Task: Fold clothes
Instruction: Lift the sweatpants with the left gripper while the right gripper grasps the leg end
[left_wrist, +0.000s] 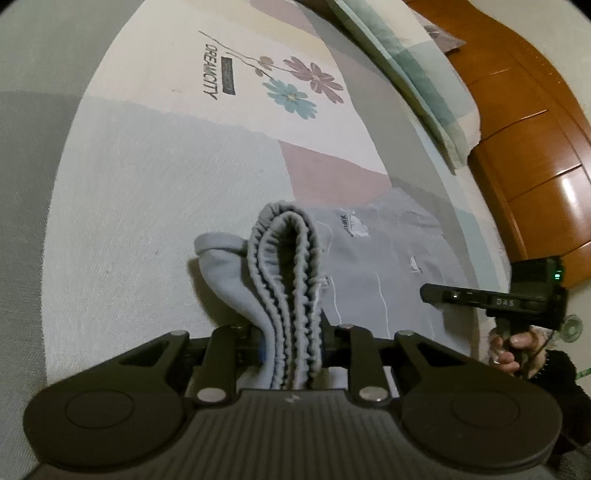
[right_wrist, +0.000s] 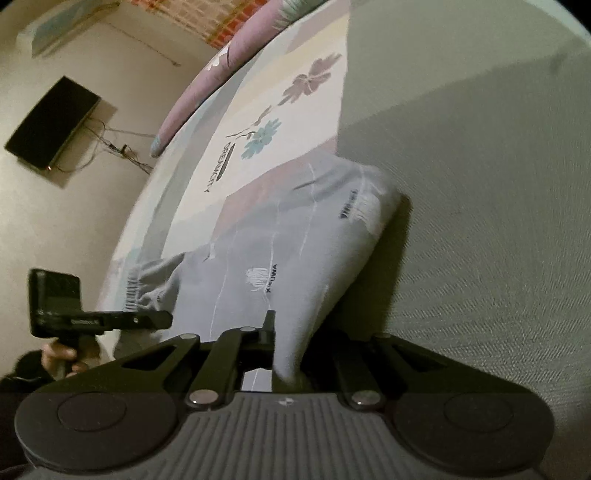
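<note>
Left gripper (left_wrist: 291, 347) pinching the ribbed waistband of grey trousers (left_wrist: 384, 258); right gripper (right_wrist: 291, 354) pinching their fabric, above the bed (left_wrist: 155, 192).

The left hand-held gripper (left_wrist: 291, 347) pinches the bunched elastic waistband of grey trousers (left_wrist: 373, 266) above a flower-print bed sheet (left_wrist: 155, 177), the right hand-held gripper (left_wrist: 428, 293) nearby.
</note>
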